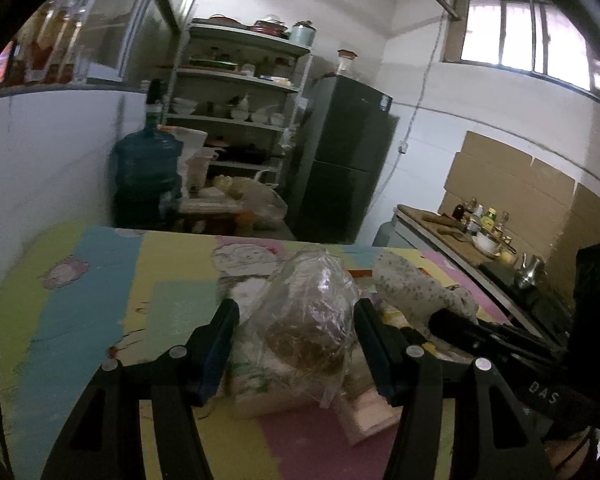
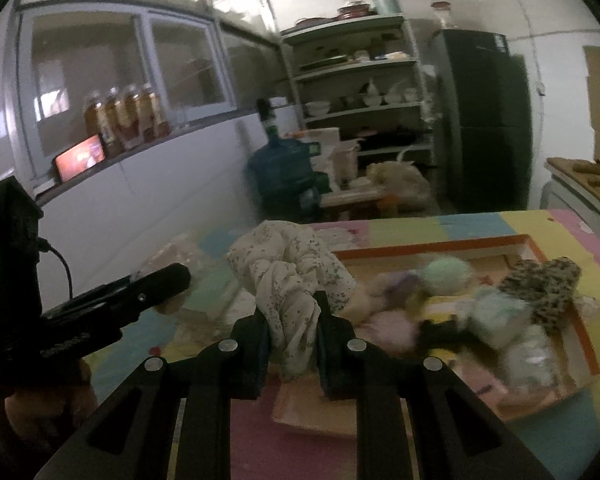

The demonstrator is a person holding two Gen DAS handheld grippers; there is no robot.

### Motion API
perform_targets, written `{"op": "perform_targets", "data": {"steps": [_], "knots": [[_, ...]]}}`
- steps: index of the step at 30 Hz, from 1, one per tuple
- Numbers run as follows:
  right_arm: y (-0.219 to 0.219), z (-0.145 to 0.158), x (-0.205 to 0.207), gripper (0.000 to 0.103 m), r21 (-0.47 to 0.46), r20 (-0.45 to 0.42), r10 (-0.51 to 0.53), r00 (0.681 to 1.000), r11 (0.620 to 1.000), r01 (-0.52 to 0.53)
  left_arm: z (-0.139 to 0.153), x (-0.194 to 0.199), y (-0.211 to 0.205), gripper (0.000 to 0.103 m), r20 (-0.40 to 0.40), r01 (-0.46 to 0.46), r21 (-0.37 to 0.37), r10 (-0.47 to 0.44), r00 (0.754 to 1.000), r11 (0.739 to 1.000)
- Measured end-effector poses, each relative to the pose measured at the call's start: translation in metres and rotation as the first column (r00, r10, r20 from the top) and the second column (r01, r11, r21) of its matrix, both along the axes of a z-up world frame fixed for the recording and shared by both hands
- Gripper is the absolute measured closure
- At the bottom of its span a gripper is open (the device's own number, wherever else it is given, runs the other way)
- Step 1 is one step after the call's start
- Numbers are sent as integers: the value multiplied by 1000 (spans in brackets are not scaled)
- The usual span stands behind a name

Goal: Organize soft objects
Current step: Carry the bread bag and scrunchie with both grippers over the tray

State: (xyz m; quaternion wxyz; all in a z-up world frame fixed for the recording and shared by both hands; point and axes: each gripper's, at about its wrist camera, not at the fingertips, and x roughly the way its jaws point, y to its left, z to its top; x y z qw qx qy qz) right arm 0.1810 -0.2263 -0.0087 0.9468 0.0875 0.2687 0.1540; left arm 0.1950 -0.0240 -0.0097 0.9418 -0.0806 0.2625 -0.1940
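Note:
My left gripper (image 1: 296,316) is open, its jaws on either side of a clear plastic bag (image 1: 312,312) with something brown inside, resting on the colourful mat (image 1: 100,300). My right gripper (image 2: 292,308) is shut on a white flower-print cloth (image 2: 288,268) and holds it lifted; the cloth also shows in the left wrist view (image 1: 412,288). An orange-rimmed cardboard box (image 2: 432,250) to the right holds several soft things: a pale green ball (image 2: 448,274), a leopard-print cloth (image 2: 548,288), pink and yellow pieces.
A flat cardboard piece (image 2: 312,412) lies below the right gripper. Beyond the mat stand a blue water jug (image 1: 148,172), a shelf rack (image 1: 240,92) and a dark fridge (image 1: 344,160). A counter with bottles (image 1: 480,224) is at right.

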Motion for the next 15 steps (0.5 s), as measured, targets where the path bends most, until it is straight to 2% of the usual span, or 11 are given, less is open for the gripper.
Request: {"op": "perform_targets", "data": {"steps": [15], "knots": [[-95, -6, -11, 83, -21, 10, -204, 979, 979, 204, -7, 26, -94, 43, -31, 146, 5, -146, 989, 989]]}}
